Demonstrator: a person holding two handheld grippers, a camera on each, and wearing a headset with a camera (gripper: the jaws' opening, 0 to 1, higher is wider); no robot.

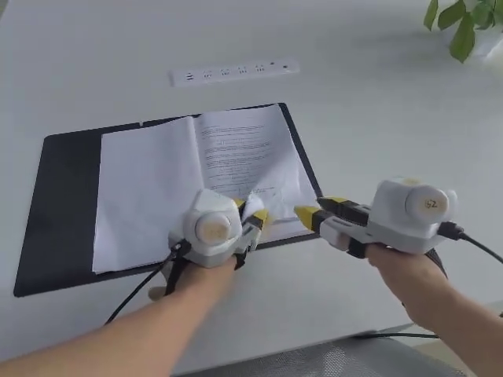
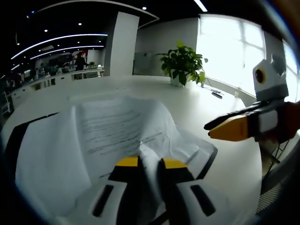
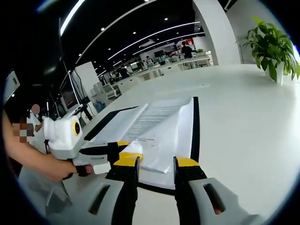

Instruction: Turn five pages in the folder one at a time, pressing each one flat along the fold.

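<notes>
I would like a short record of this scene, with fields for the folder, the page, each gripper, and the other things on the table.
folder: black, lying open on the white table
page: printed right-hand sheet, its lower corner lifted and creased
left gripper: shut on the lifted corner of the page
right gripper: open, holding nothing, near the folder's lower right edge
other things: power strip beyond the folder; plant at the far right
</notes>
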